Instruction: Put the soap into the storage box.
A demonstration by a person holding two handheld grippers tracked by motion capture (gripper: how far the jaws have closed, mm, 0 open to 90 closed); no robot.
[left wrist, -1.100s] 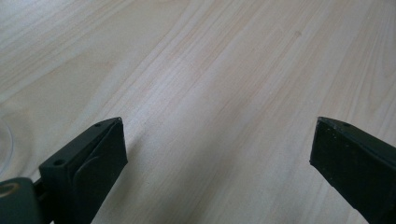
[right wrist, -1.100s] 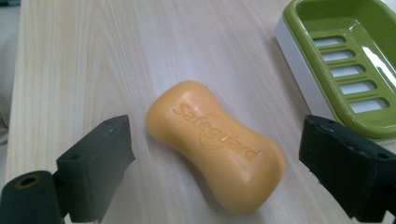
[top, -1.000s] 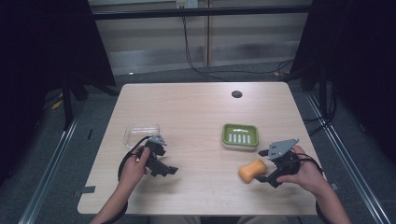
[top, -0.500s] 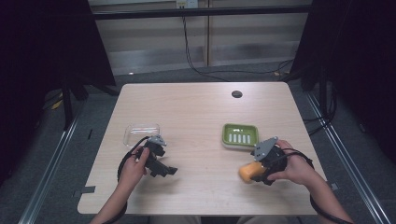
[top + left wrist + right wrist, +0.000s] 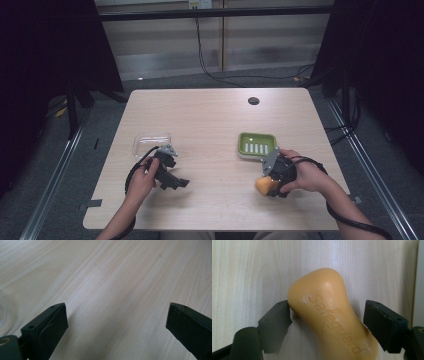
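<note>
- Across the pale wood-grain surface (image 5: pixel 210 125), smooth and matte, the things lie well apart; nothing crowds the soap, so the right gripper can close on it without nudging anything else.
- Near the left edge sits a clear plastic lid (image 5: pixel 151 142), shallow and glossy; just beside it the left gripper (image 5: pixel 116 322) rests with jaws spread wide over bare wood, holding nothing.
- Right of centre stands a green soap dish (image 5: pixel 256 145), rectangular with a slotted floor; it seems the likely place for the bar.
- Just beside the dish, the right gripper (image 5: pixel 327 322) straddles an orange soap bar (image 5: pixel 332 320), one jaw touching, the other apart; the bar is waxy, waisted and embossed, so I judge a square, gentle squeeze at the narrow waist best, lest it slip.
</note>
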